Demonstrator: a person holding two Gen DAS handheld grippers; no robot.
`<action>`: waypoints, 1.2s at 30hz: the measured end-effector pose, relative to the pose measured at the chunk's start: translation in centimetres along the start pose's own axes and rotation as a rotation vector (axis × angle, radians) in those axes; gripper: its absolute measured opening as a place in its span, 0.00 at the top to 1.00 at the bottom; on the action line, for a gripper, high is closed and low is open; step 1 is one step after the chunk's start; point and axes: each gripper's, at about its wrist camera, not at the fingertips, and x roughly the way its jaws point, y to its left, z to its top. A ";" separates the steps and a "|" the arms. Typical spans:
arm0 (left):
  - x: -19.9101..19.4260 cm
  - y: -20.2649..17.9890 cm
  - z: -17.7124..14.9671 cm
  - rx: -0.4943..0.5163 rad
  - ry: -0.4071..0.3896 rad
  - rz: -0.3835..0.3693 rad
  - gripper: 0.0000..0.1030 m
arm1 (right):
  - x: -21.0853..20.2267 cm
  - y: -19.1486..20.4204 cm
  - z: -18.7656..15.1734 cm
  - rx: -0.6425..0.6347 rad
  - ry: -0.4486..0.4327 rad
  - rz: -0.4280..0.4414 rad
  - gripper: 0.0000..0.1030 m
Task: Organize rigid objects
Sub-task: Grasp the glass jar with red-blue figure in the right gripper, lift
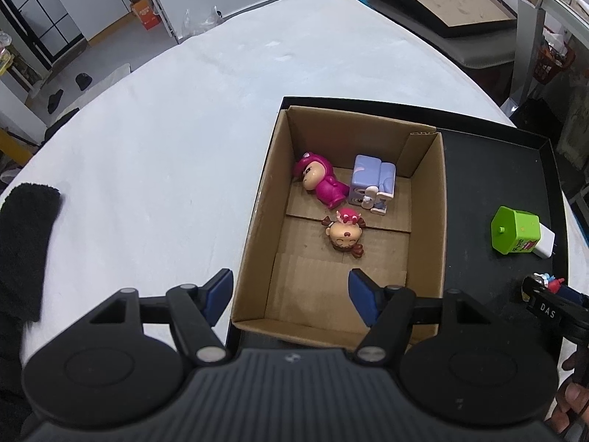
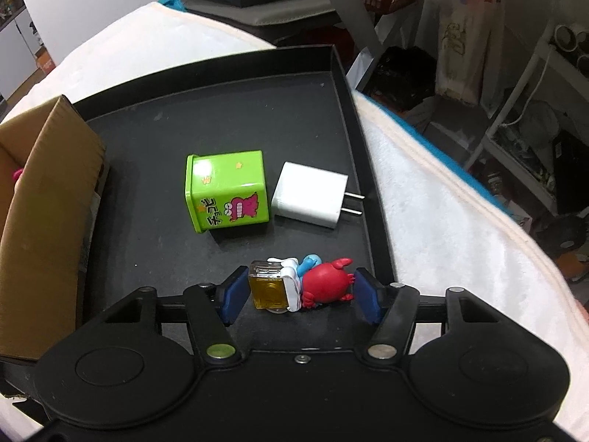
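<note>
An open cardboard box (image 1: pixel 257 221) stands on the left of a black tray (image 1: pixel 497 169). In it lie a pink figure (image 1: pixel 322 180), a lilac block toy (image 1: pixel 371 184) and a small brown-haired figure (image 1: pixel 346 235). My left gripper (image 1: pixel 291 298) is open and empty over the box's near wall. My right gripper (image 2: pixel 300 291) is open around a red, blue and yellow figure (image 2: pixel 305 283) lying on the tray (image 2: pixel 221 110); the pads do not touch it. A green toy box (image 2: pixel 228 191) and a white charger plug (image 2: pixel 313 195) lie just beyond.
The tray sits on a white-covered table (image 1: pixel 165 129). A black cloth (image 1: pixel 25 239) lies at the left edge. The cardboard box wall (image 2: pixel 44 202) stands left of my right gripper. Shelves and clutter (image 2: pixel 515 110) are off to the right.
</note>
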 end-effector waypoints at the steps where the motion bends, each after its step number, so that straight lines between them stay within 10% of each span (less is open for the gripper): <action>1: 0.0 0.2 0.0 -0.003 0.001 -0.006 0.34 | -0.2 0.1 0.0 0.000 -0.001 0.000 0.42; 36: 3.1 6.3 0.2 -0.012 -0.030 -0.130 0.36 | -10.2 8.4 3.0 -0.135 -0.167 0.051 0.42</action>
